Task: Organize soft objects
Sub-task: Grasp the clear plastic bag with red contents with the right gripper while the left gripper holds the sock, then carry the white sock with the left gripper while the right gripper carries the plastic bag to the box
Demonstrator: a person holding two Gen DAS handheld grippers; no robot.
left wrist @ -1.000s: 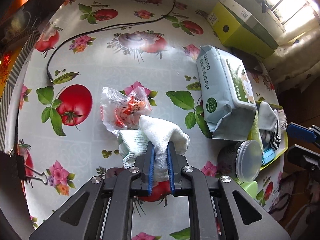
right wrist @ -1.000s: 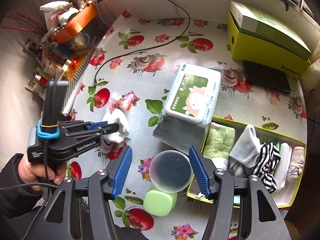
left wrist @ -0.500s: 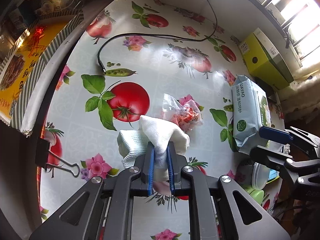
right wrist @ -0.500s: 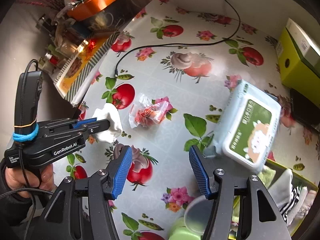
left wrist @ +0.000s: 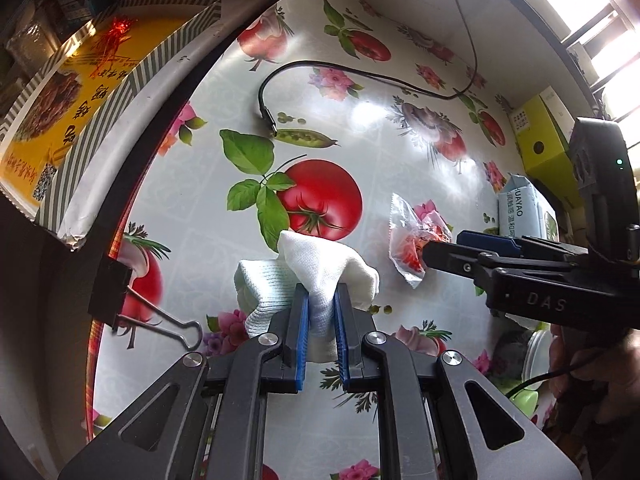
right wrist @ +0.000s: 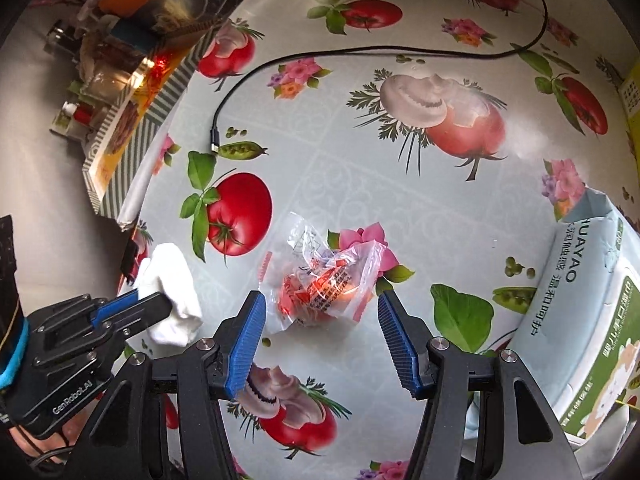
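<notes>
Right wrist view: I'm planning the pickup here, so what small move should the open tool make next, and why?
Probably lower the right tool and close on the crinkled plastic packet. The packet lies loose on the tablecloth between the closing jaws, still untouched; the left tool already holds the white cloth.

Bright window (left wrist: 576, 20) — fruit-print tablecloth (left wrist: 360, 128)

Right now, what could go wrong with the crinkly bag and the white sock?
1. The plastic bag lies between the right gripper's closing fingers, untouched yet. It is thin and crumpled, so it might slip out or tear.
2. The left gripper pinches only a fold of the white sock; the rest hangs loose and could snag.
3. The two grippers are close and might bump.
</notes>
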